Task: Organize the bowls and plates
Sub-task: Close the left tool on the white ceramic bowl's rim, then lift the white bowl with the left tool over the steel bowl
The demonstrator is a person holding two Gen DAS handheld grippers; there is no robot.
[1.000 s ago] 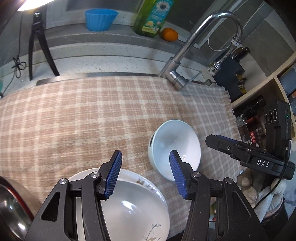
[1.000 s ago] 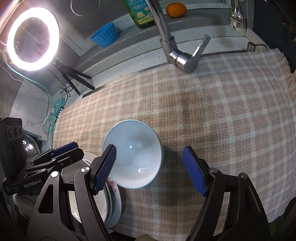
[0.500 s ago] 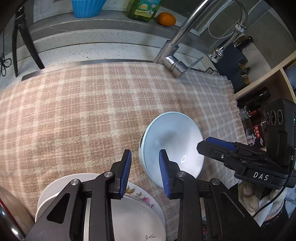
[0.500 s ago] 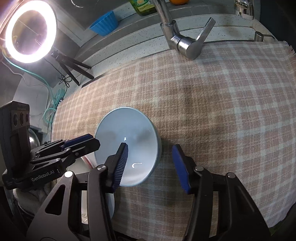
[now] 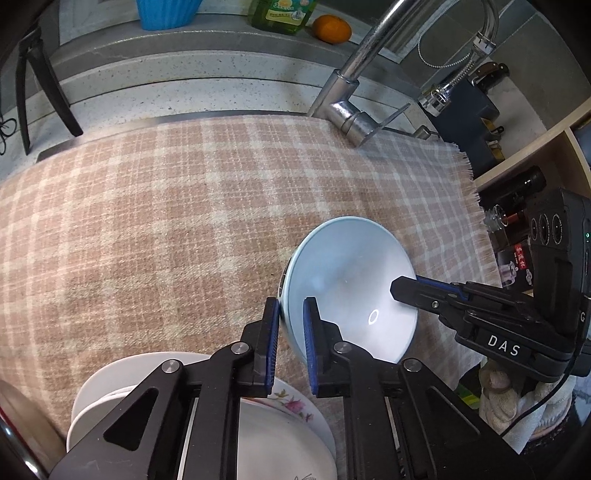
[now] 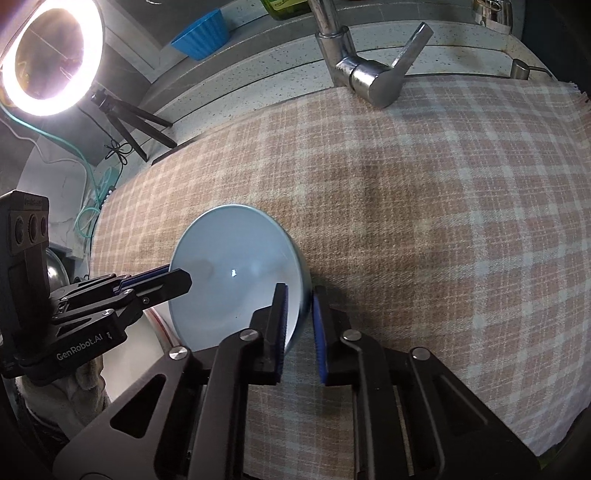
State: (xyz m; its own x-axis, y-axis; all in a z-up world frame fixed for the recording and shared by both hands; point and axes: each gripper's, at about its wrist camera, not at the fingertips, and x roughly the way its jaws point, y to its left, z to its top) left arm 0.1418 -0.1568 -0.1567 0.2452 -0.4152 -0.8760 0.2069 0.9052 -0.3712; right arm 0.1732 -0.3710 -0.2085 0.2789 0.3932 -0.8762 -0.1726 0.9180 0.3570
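Checked beige cloth (image 5: 177, 229) is spread over the counter, and a chrome faucet (image 5: 347, 110) is seen at its far edge. Near the cloth's front edge a pale blue bowl (image 5: 351, 280) is set, and every place below is given from this bowl. Its left rim is pinched by the left gripper (image 5: 290, 332), the blue pads (image 5: 274, 339) being closed on the wall, one inside and one outside. Its right rim is clamped likewise by the right gripper (image 6: 299, 317), the jaws being narrowed onto the thin wall. Just left of the bowl and nearer the front, a stack of white plates (image 5: 280, 435) with a floral print is found. Far behind the bowl a blue cup (image 5: 166, 13), a green bottle (image 5: 284, 16) and an orange (image 5: 331, 28) are lined on a ledge
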